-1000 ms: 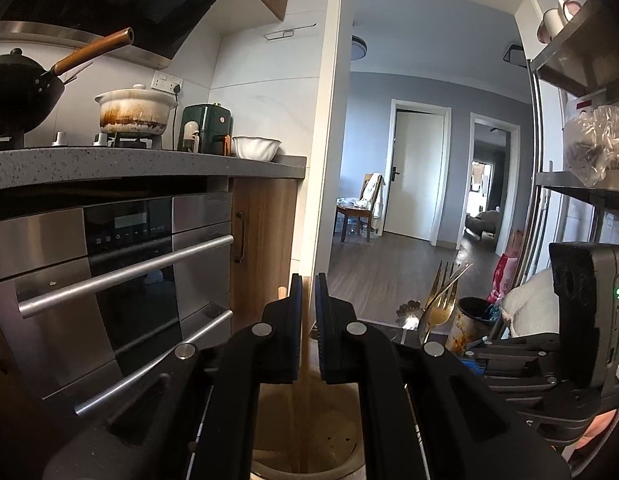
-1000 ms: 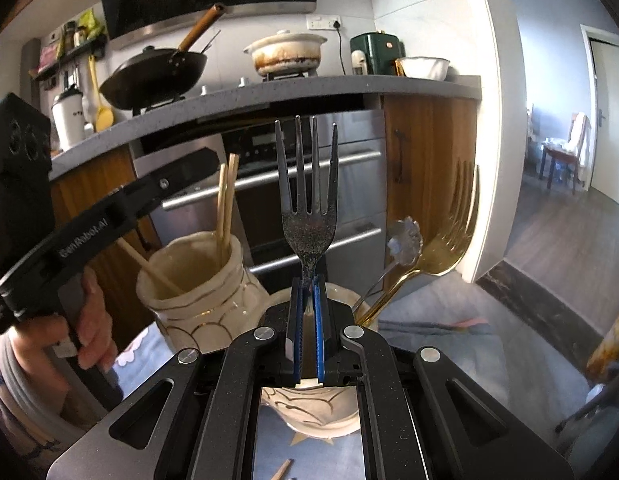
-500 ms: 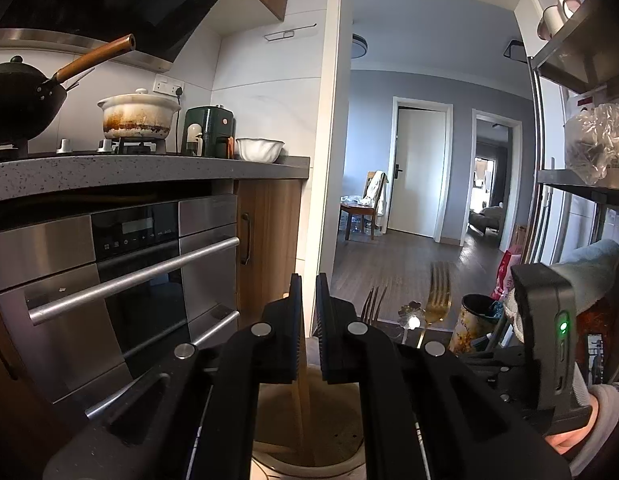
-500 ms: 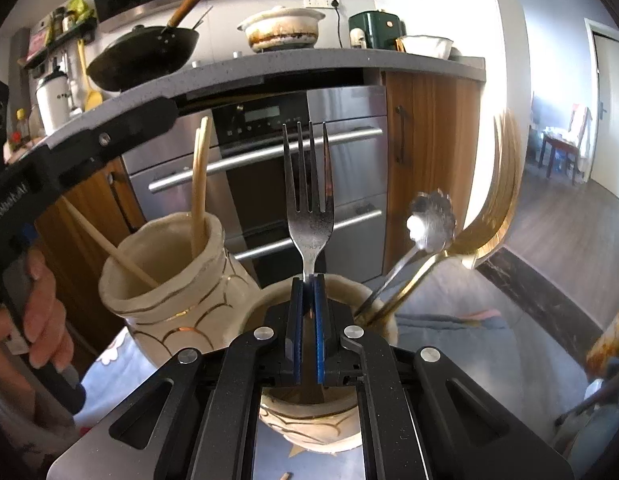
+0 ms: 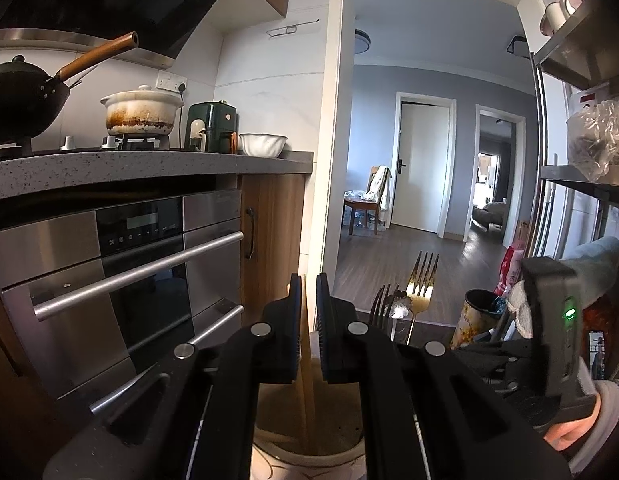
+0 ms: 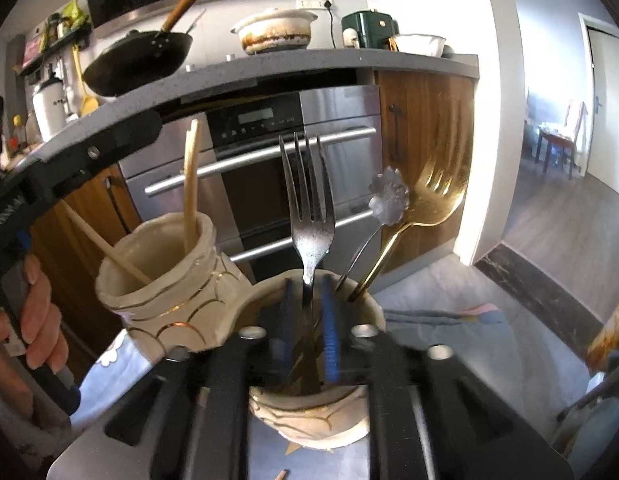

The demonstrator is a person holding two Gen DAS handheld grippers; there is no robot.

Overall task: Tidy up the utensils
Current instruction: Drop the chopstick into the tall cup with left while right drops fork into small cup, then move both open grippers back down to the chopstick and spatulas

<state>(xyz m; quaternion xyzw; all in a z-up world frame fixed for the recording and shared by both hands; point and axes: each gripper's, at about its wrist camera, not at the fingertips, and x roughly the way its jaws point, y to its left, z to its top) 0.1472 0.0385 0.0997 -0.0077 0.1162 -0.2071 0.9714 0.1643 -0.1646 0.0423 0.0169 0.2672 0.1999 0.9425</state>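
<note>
My left gripper (image 5: 307, 284) is shut on wooden chopsticks (image 5: 306, 344) that stand in a cream ceramic cup (image 5: 309, 456) right below it. The right wrist view shows that cup (image 6: 161, 292) at the left with the chopsticks (image 6: 191, 184) sticking up. My right gripper (image 6: 307, 292) reaches into a second cream cup (image 6: 369, 312), and its jaws are opening. A silver fork (image 6: 311, 216) stands upright between the blue pads, with a gap on each side. A gold fork (image 6: 437, 196) and a flower-headed spoon (image 6: 389, 196) lean in the same cup.
A steel oven (image 5: 129, 280) under a grey counter (image 5: 109, 168) faces the cups, with a wok (image 6: 137, 60) and a white pot (image 6: 275, 30) on top. A blue cloth (image 6: 449, 320) lies to the right of the cups. A metal rack (image 5: 581, 184) stands at the far right.
The right gripper sank with the silver fork into the cup, and its pads have parted from the handle. The left gripper kept its hold on the chopsticks and stayed put.
</note>
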